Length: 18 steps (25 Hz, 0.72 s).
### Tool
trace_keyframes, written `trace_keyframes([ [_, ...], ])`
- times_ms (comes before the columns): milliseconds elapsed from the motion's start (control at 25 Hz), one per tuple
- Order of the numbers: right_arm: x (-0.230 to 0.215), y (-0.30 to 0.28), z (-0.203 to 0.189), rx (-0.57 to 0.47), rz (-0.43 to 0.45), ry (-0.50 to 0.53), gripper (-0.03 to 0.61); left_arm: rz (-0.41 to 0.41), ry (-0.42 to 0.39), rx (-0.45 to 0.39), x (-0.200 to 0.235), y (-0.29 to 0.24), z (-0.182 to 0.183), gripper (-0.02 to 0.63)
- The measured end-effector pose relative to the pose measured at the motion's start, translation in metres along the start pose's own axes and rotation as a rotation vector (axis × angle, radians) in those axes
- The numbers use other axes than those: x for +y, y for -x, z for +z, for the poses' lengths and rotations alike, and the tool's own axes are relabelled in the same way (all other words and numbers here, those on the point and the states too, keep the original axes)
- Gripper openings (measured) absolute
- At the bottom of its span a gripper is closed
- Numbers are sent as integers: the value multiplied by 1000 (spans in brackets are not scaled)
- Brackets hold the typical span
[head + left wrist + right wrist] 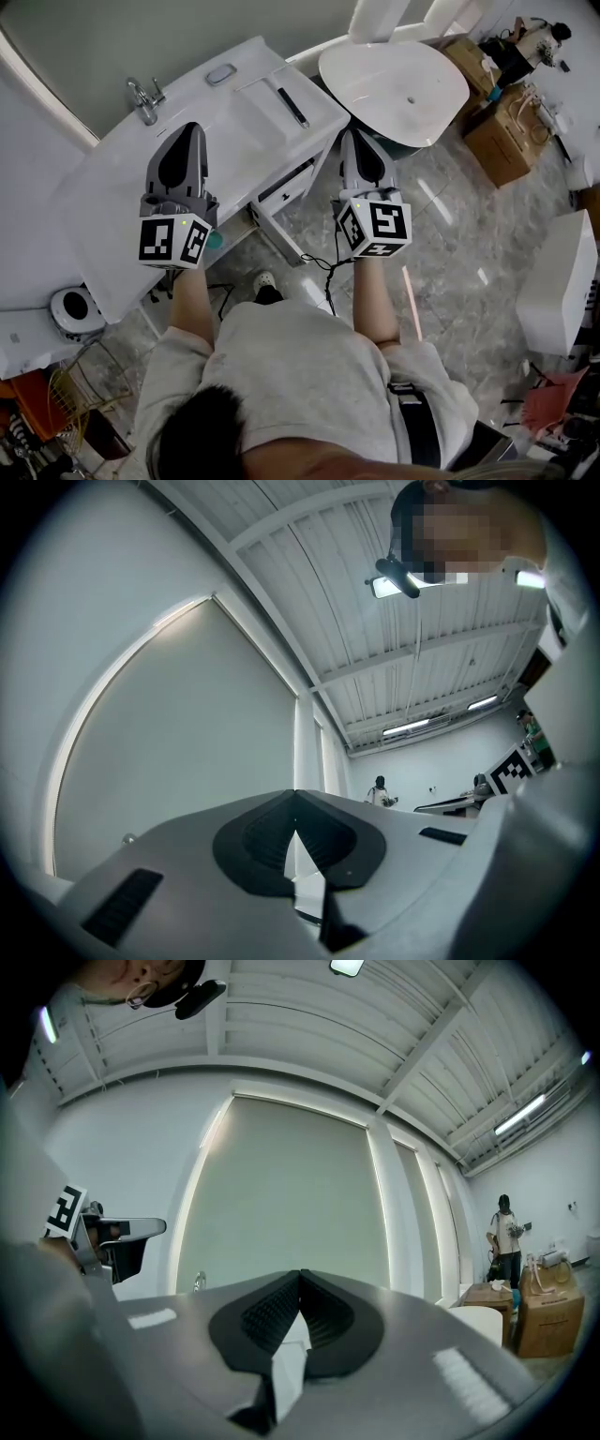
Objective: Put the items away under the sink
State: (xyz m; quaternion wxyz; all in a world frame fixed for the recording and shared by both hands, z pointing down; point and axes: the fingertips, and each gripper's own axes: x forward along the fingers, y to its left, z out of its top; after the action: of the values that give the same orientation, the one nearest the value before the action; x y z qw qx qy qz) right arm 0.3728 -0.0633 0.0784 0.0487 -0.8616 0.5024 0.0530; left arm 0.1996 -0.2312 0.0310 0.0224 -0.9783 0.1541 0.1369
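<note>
In the head view I hold both grippers up over the white sink counter (234, 112), which has a chrome faucet (142, 99) at its back. My left gripper (192, 127) hangs above the counter's front; in the left gripper view (295, 799) its jaws meet with nothing between them. My right gripper (349, 136) is past the counter's right end, over the floor, and in the right gripper view (300, 1275) its jaws are also closed and empty. Below the counter a white cabinet front (284, 190) stands partly open. A small teal item (215, 241) peeks out under the left gripper's cube.
A thin black object (292, 108) and a grey dish (221, 74) lie on the counter. A white oval basin (394, 80) stands at the right, cardboard boxes (502, 131) beyond it. A black cable (323, 267) lies on the floor. A wire basket (80, 394) sits at lower left.
</note>
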Motion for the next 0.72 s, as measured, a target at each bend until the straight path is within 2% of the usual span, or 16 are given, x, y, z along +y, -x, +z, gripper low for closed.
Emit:
trace_keyframes([
  [360,8,-69,-23,51,-32,-4,12,-58,21,27,50,-43,-31,6],
  [520,10,-91,-37,119,-23,-13,12,-61,44,49,63,-50,-46,6],
  [720,10,-119,-69,238,29,-41,12,-43,74,78,73,-53,-67,6],
])
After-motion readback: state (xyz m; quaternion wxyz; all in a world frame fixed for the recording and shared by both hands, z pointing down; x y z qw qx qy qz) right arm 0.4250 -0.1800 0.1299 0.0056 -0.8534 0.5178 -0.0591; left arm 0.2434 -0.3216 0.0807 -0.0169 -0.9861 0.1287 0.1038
